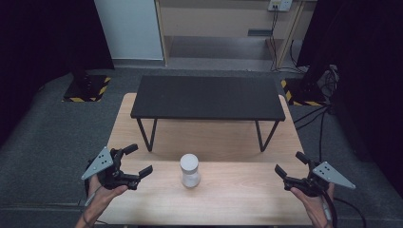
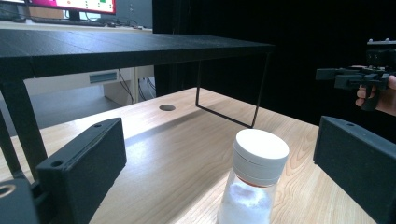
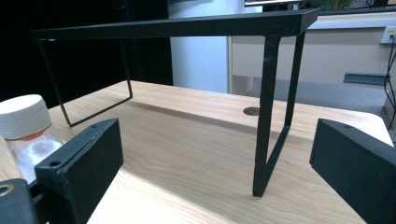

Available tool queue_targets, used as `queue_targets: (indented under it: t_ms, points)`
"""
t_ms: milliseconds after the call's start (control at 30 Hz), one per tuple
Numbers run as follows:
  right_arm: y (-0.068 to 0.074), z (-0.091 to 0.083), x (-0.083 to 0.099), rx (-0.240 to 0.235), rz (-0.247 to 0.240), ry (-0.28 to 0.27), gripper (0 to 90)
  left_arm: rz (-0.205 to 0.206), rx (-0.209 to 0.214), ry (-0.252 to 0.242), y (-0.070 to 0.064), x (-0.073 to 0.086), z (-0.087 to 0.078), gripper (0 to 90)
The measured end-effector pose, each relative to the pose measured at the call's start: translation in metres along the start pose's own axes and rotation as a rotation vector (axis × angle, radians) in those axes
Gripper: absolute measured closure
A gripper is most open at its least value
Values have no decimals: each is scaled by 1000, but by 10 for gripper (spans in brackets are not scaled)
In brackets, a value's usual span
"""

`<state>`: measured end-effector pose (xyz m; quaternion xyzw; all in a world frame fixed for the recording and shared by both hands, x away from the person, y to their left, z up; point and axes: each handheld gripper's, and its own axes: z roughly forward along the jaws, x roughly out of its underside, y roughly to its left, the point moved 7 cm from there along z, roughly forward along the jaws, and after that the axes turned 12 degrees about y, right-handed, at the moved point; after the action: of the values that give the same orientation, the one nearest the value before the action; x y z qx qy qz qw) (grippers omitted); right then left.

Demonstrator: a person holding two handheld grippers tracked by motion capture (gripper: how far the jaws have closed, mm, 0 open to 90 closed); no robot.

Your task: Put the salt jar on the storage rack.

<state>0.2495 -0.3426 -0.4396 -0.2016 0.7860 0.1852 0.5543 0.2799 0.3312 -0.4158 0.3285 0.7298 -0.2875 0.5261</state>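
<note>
On the wooden table [image 1: 237, 199], near edge | white-capped jar [image 1: 190, 170] upright, in front of black shelf [image 1: 207, 97] | left gripper [image 1: 134, 162] and right gripper [image 1: 291, 164] both wide, empty, flanking it | likely grasp next: left jaws should square on the body below the cap.

I see one small clear jar [image 1: 190, 171] standing upright on the desk [image 1: 237, 194], capped with a wide white screw lid [image 2: 260, 154] that is closed. White powder or granules sit inside it, and a thin reddish band shows just under the lid. It stands about midway between my left gripper [image 1: 134, 164] and right gripper [image 1: 291, 165], apart from both. From my left gripper it sits just ahead, between the open jaws; from my right gripper it lies off to the left.
</note>
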Motion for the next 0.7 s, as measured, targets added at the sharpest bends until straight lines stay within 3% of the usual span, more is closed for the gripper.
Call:
queue_targets:
  t_ms: [700]
  points:
    - [-1, 0, 1, -10, -4, -10, 14, -6, 9, 6, 1, 2, -1, 15]
